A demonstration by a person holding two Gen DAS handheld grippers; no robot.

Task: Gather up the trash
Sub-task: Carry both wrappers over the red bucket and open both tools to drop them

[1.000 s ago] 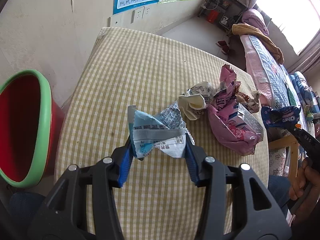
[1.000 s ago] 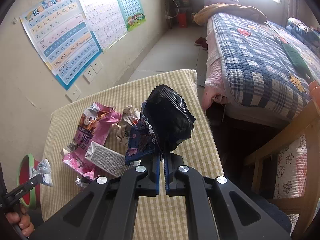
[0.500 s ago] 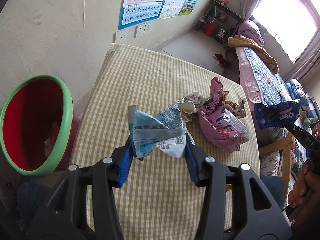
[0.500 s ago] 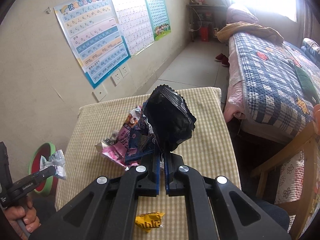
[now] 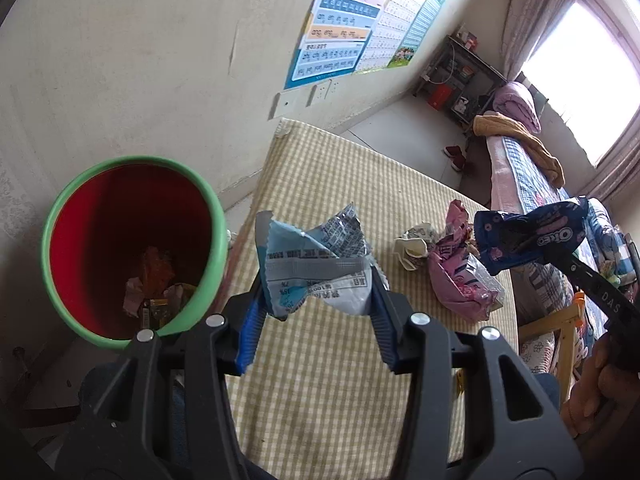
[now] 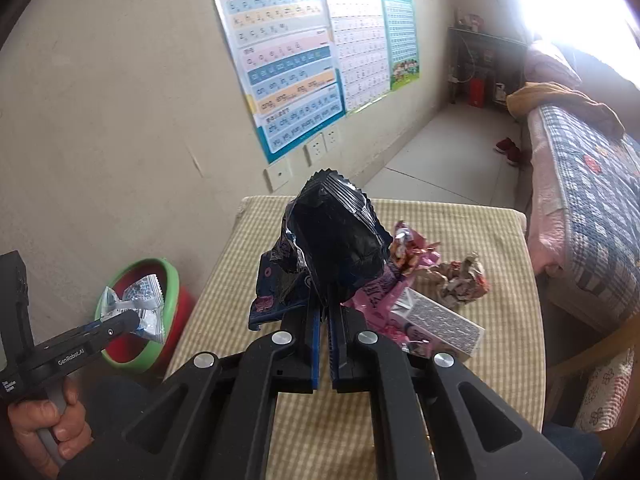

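Left gripper (image 5: pixel 316 300) pinching blue wrapper (image 5: pixel 316 264), bin (image 5: pixel 132 248) lying at its 9 o'clock, nearer; right gripper (image 6: pixel 324 312) clamping dark wrapper (image 6: pixel 336 240).

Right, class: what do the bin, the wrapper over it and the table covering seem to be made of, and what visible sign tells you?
Bin: probably moulded plastic, smooth red wall, glossy green rim.
Blue and white snack wrapper: thin plastic film, seemingly foil-lined; sharp crinkles, silvery inside, zigzag edge.
Yellow checked tablecloth: seemingly woven fabric; matt, with a soft rounded edge.
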